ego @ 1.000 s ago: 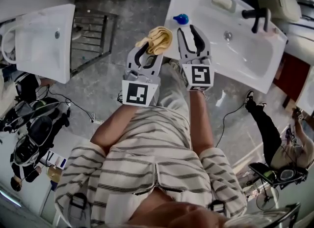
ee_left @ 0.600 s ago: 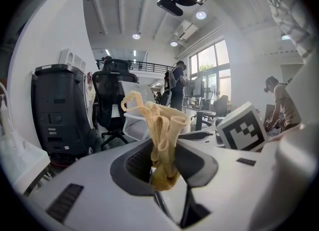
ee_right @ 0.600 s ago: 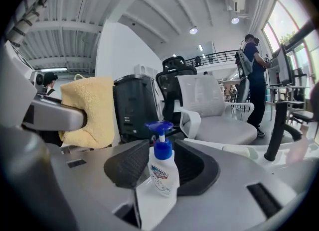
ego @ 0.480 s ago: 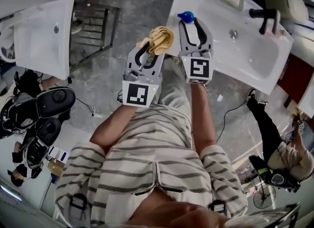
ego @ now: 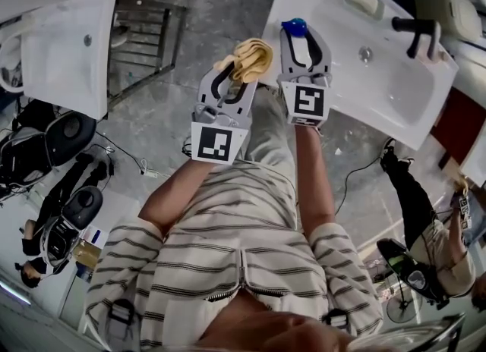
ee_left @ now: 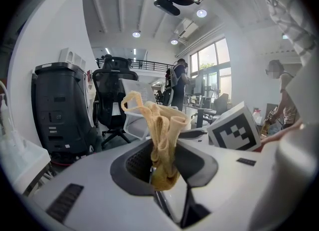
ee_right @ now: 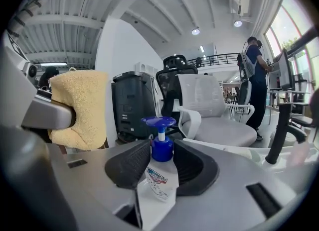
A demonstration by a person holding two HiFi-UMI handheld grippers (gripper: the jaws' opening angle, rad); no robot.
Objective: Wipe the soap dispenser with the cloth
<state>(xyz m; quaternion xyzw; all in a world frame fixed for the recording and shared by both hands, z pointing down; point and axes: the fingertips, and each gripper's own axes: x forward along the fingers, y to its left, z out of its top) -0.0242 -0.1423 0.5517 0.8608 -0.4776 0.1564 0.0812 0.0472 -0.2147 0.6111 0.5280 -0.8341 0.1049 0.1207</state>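
1. The soap dispenser (ee_right: pixel 158 173) stands on the near corner of the white basin (ego: pixel 395 92), close to the rim, well away from the black tap (ego: pixel 416 30).
2. It is upright, its long axis vertical, with the blue pump head on top. Which way the spout points is hard to read.
3. A second ago the bottle stood just ahead of the right tongs (ee_right: pixel 161 150). Now the tongs have slid forward so that the bottle sits between the jaws.
4. Those jaws have just been closing, and the pads appear to press on the bottle's sides, about half open around it.
5. By my reading, this steadies the dispenser so that wiping can begin; no wiping is under way yet.
6. The left tongs (ee_left: pixel 164 150) are clamped tight on the bunched yellow cloth (ee_left: pixel 160 140), held just beside the bottle without touching it.
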